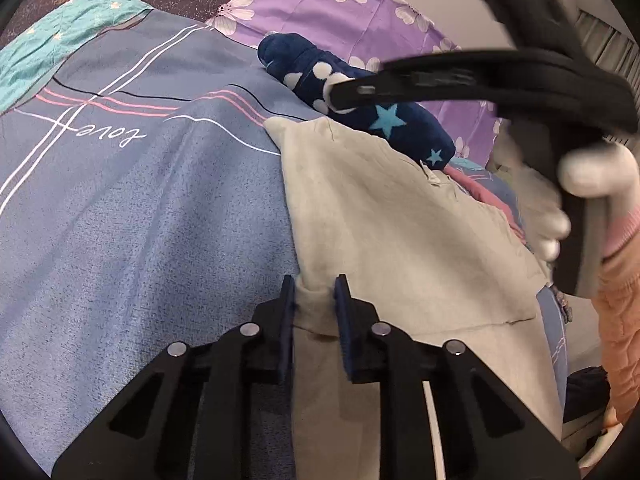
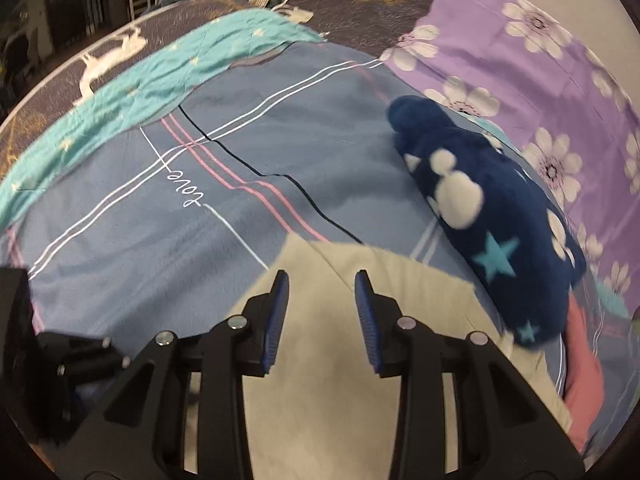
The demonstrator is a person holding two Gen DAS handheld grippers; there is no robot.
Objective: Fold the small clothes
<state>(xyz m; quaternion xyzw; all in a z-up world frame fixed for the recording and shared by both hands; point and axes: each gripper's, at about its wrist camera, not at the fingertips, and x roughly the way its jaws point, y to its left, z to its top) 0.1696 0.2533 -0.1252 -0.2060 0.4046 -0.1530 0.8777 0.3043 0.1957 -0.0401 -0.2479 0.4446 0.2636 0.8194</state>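
Left gripper (image 1: 315, 292): matte black plastic linkage arms, triangular cutouts, four round silver pivot pins, dark blue ribbed pads on fingers (image 1: 286, 312). Right gripper (image 2: 322, 292): same black build, silver pins, brighter blue ribbed pads (image 2: 276, 320). From left wrist cam, right gripper body reads as curved black shell, motion-blurred. Right hand (image 1: 576, 196) on it: white knit glove, pink ribbed cuff, peach-orange quilted sleeve (image 1: 620, 328).

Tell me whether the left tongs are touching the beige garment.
Touching. The left wrist view shows the left tongs with a raised fold of the beige garment pinched between the blue pads.
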